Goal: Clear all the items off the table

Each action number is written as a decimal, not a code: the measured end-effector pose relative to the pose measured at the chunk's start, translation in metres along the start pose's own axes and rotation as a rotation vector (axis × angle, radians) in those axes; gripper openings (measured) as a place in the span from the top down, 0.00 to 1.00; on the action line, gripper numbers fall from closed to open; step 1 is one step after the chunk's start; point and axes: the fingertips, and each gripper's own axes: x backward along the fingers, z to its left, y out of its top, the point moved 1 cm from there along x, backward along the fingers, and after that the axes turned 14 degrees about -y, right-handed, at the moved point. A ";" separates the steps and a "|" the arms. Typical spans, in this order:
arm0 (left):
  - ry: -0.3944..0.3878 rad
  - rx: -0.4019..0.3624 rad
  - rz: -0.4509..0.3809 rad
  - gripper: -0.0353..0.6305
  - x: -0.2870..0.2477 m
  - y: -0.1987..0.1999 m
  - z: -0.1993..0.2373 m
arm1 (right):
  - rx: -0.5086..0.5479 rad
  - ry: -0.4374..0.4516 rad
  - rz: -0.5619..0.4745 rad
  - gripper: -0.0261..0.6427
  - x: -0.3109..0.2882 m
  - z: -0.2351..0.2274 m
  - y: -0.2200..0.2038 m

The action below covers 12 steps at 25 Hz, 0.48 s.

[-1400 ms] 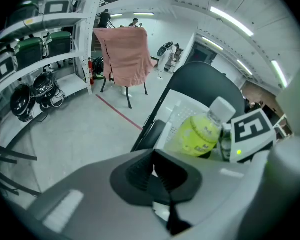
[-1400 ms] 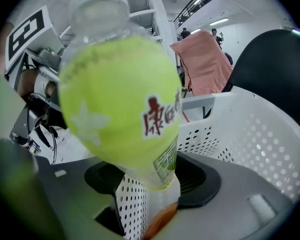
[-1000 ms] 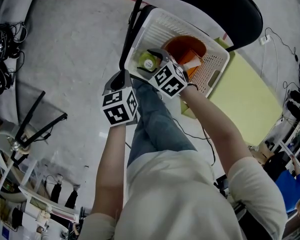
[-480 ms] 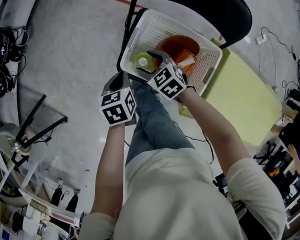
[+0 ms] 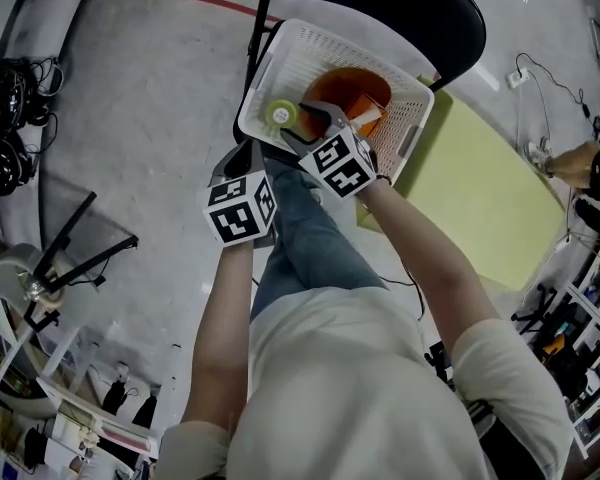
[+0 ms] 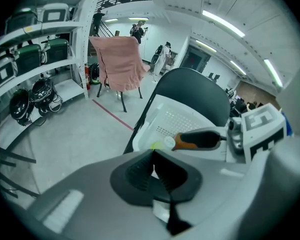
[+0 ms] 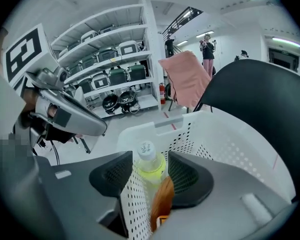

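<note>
The white basket [image 5: 352, 40] is set on a black chair [image 5: 400, 3], with bare floor [image 5: 150, 88] to its left. The left gripper [image 5: 242, 156], jaws pressed together, is held just beside the near rim. The right gripper [image 5: 300, 123] is held over that rim, its jaws spread though just lately narrowed, and the bottle [image 5: 280, 115] is seen in the gap, unpressed. The bottle, yellow-green with a white cap, is lodged in the basket beside an orange bowl [image 5: 352, 86].
</note>
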 end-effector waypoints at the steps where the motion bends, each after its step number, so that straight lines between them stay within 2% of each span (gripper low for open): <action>1: -0.001 -0.002 -0.001 0.93 0.001 -0.001 -0.002 | -0.003 -0.008 -0.003 0.64 0.003 -0.001 0.000; 6: -0.004 -0.009 0.004 0.93 0.008 -0.008 -0.008 | -0.025 -0.052 -0.020 0.78 0.019 -0.004 0.002; 12: -0.012 -0.018 0.004 0.93 0.014 -0.015 -0.019 | -0.063 -0.106 -0.038 0.90 0.041 -0.009 0.004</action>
